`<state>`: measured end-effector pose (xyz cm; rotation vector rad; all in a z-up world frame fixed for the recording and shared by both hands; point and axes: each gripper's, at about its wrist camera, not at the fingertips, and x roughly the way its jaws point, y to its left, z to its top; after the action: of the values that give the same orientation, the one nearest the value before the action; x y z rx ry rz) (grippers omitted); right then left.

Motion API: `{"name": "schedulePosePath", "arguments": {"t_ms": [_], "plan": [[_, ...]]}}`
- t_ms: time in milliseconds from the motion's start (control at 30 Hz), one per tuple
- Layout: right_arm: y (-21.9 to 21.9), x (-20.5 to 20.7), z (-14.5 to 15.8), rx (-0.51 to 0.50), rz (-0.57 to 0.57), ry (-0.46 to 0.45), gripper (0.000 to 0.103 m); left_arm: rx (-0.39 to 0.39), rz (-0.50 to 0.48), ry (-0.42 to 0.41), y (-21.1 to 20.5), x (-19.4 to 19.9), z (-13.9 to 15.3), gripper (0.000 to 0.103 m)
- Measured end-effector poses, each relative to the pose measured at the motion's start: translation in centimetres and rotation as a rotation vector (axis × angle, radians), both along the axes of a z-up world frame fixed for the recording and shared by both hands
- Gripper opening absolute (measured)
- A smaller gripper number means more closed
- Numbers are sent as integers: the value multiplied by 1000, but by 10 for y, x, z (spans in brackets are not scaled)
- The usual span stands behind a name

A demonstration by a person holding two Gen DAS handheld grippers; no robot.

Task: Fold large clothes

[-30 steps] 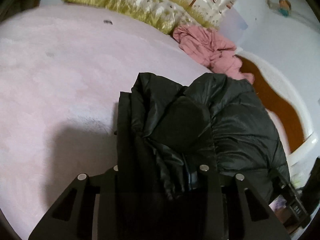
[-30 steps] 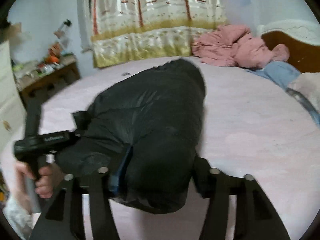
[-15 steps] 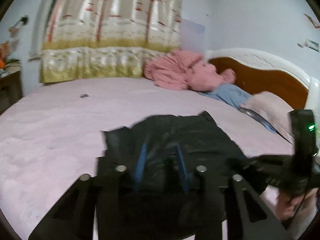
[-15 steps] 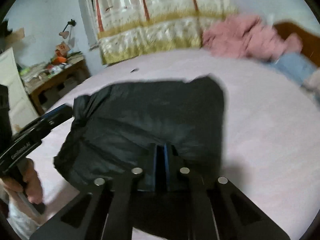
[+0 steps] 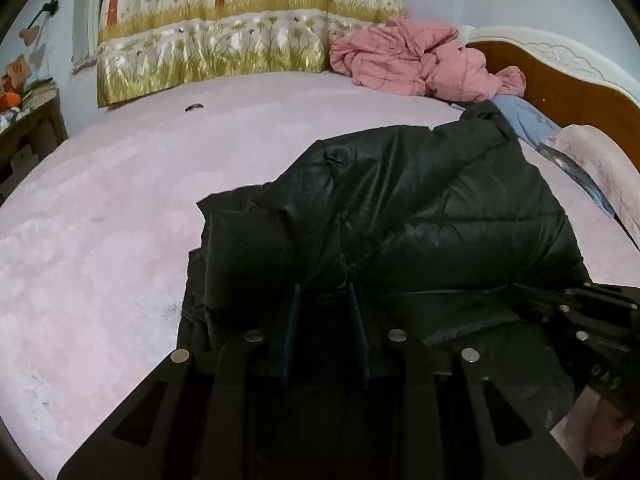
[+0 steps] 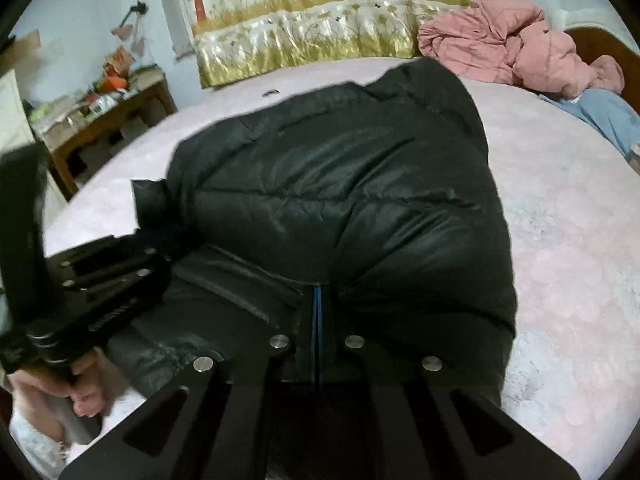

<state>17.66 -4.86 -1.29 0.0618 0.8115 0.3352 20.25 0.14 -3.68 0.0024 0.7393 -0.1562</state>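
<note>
Left wrist view takes in the widest thing first: a broad bed covered in a pale pink plush blanket (image 5: 120, 208), reaching back to a curtain printed with tree trunks and yellow grass (image 5: 224, 36) and, on the right, a brown wooden headboard with a white carved rim (image 5: 560, 80). This soft, open surface is evidently the workspace, roomy enough to spread a big garment.

On its near half lies the black quilted puffer jacket (image 5: 460, 208), bunched and partly doubled over itself, its near edge lifted toward both cameras because both tools grip it there. A crumpled pink padded garment (image 5: 420, 60) sits heaped by the headboard, well apart from the jacket, with a pale blue cloth (image 5: 524, 116) just beside it; they look set aside.

A brown wooden side table (image 6: 104, 128) cluttered with small items stands off the bed's far left.

The left tool (image 5: 323, 292) points down into the jacket's near edge; its blue-lined jaws are closing with a fold of black fabric bunched between them. The right tool (image 6: 317, 300) has its jaws pressed together, pinching a thin layer at the jacket's near hem. Two holds spaced along one edge would let the person carry that edge as a straight line for the next fold. A bare hand (image 6: 84, 384) holds the left tool's handle at the lower left of the right wrist view.
</note>
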Motion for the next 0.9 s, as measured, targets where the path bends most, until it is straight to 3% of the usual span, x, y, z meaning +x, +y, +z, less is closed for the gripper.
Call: {"name": "schedulePosePath", "arguments": {"t_ms": [200,333,367,400,433,467,533,567,600,667,767,900], "plan": [[1,4,-5,-11,-5,14,0,-8,-4,11,2,-1,-3,25],[-11,-17,17,13,-11,-23,0,-57,-59,-40,11,-19,24,24],[-18,-25,26,18,-29,-45,0,-76,-60,-59,16,-27,32,32],[-26,-33,33,28,-51,-69,7,-104,-49,-84,22,-37,42,50],[-33,-39,37,38,-69,-84,11,-129,-39,-100,28,-44,50,57],[-45,-47,43,63,-96,-100,21,-138,-30,-104,33,-47,55,63],[-59,-54,47,99,-128,-103,42,-137,-2,-83,40,-46,58,64],[-69,-57,46,126,-158,-100,59,-142,13,-56,43,-42,56,71],[-77,-58,43,149,-186,-94,69,-156,33,-16,48,-36,50,78],[-95,-56,35,212,-264,-70,77,-238,53,65,61,-22,37,82],[-122,-49,22,370,-351,-34,82,-457,48,187,81,-7,14,86],[-122,-20,3,495,-195,101,82,-672,13,299,94,2,-16,86]]}}
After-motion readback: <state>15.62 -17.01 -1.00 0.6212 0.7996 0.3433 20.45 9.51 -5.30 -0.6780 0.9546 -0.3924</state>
